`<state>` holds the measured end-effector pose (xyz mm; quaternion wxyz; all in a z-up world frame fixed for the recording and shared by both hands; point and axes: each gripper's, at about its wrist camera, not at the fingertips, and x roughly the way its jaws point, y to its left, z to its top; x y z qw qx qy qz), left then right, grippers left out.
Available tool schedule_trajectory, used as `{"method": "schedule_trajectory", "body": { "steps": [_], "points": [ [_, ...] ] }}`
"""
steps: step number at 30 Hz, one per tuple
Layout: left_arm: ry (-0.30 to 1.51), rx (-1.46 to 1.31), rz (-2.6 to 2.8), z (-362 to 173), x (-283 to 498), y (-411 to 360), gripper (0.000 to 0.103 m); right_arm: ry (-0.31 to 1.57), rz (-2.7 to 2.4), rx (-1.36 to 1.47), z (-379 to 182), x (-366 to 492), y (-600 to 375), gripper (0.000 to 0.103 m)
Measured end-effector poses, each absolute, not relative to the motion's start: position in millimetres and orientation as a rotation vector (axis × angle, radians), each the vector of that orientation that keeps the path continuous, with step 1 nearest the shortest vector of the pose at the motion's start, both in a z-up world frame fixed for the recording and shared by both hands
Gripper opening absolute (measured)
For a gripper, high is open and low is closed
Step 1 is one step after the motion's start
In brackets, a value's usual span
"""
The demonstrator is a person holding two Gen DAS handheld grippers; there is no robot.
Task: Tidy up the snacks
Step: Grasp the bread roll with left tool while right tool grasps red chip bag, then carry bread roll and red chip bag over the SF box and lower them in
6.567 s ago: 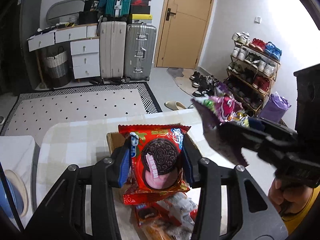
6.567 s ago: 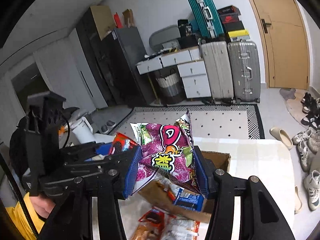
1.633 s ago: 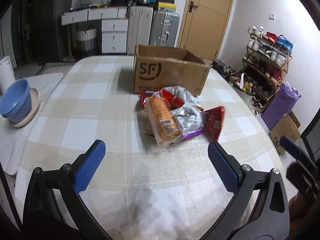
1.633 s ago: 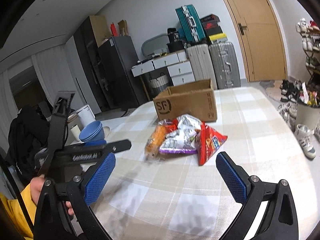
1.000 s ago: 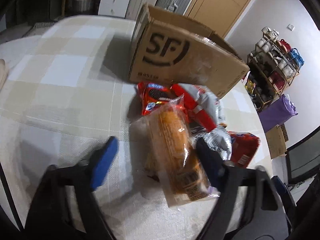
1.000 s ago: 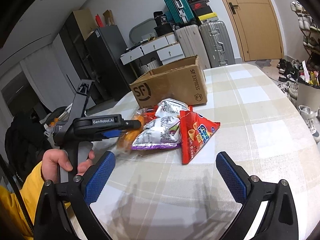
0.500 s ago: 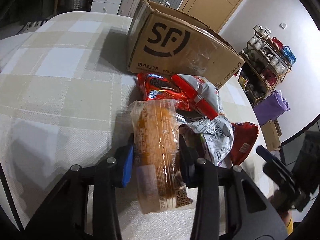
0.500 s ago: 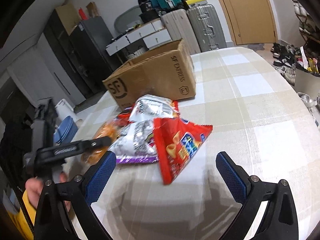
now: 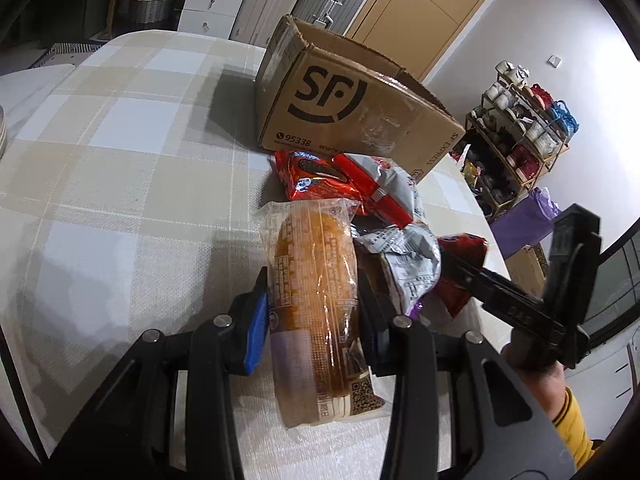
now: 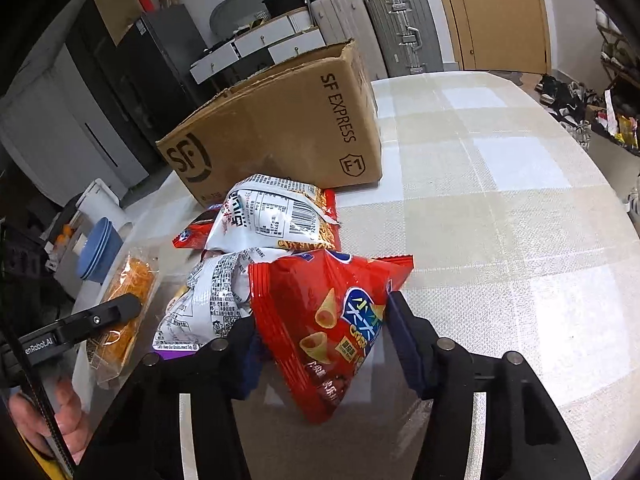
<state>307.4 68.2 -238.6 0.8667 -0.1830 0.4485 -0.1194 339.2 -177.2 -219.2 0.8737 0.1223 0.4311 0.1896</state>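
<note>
A pile of snack packs lies on the checked tablecloth in front of an open SF cardboard box (image 9: 352, 116), which also shows in the right wrist view (image 10: 280, 128). My left gripper (image 9: 314, 316) is shut on a clear-wrapped orange bread pack (image 9: 316, 292), which still rests on the table. My right gripper (image 10: 324, 340) has its jaws closed against both sides of a red cone-crisps bag (image 10: 328, 328). Between the two lie a silver bag (image 10: 216, 304), a second silver bag (image 10: 272, 212) and a red Oreo pack (image 9: 316, 178).
Blue bowls (image 10: 98, 248) stand on a side surface at the left. Suitcases (image 10: 384, 28) and a door stand behind the table. A shoe rack (image 9: 524, 120) and a purple bag (image 9: 524, 220) are on the floor at the right. The table edge curves close at the right.
My right gripper moved in onto the red crisps bag and closed from wide open. My left gripper stayed closed on the bread pack and drew slightly nearer to the pile.
</note>
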Motion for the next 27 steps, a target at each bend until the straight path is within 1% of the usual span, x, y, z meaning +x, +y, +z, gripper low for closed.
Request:
{"method": "schedule_trajectory", "body": {
  "steps": [2, 3, 9, 16, 20, 27],
  "points": [
    [0.936, -0.384, -0.251, -234, 299, 72, 0.035, 0.893, 0.406, 0.272, -218, 336, -180, 0.043],
    [0.934, -0.386, -0.25, -233, 298, 71, 0.035, 0.891, 0.407, 0.278, -216, 333, -182, 0.041],
    [0.907, -0.376, -0.26, -218, 272, 78, 0.035, 0.838, 0.433, 0.328, -200, 308, -191, 0.041],
    [0.854, -0.336, -0.266, -188, 235, 72, 0.035, 0.685, 0.519, 0.347, -149, 250, -195, 0.041],
    [0.829, -0.316, -0.277, -171, 213, 67, 0.035, 0.623, 0.556, 0.343, -128, 219, -194, 0.041],
    [0.799, -0.282, -0.303, -150, 174, 58, 0.035, 0.586, 0.616, 0.351, -112, 177, -189, 0.041]
  ]
}}
